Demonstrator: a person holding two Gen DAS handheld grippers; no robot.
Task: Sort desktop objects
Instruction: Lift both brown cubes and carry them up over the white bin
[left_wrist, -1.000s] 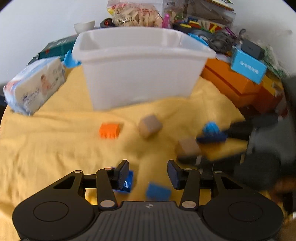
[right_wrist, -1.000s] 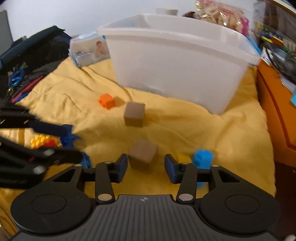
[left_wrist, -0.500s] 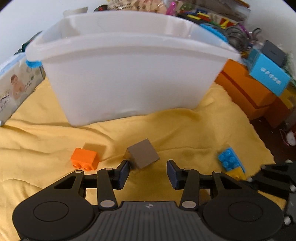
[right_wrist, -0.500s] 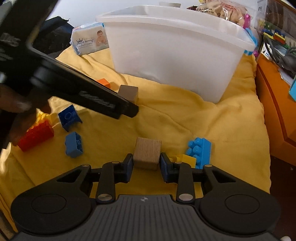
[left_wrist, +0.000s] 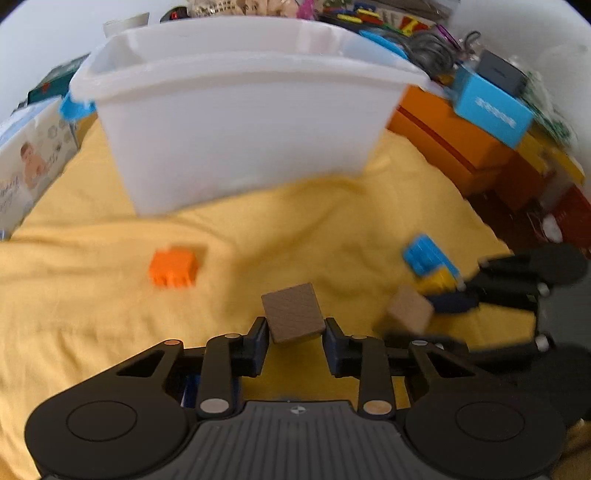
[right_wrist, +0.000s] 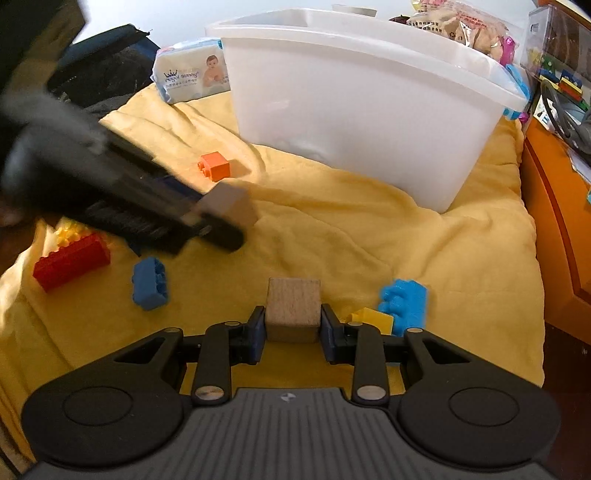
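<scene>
Two wooden cubes lie on a yellow cloth in front of a white bin. My left gripper has one wooden cube between its pads; the jaws are closing and the pads touch its sides. From the right wrist view that cube sits at the blurred left gripper's tip. My right gripper is shut on the other wooden cube, which also shows in the left wrist view.
Loose bricks are scattered on the cloth: orange, dark blue, red, light blue and yellow. A wipes pack lies left of the bin. Orange boxes and clutter line the right side.
My left gripper came forward to the darker cube and narrowed its jaws around it. My right gripper shut on the lighter cube and has stayed in place since.
</scene>
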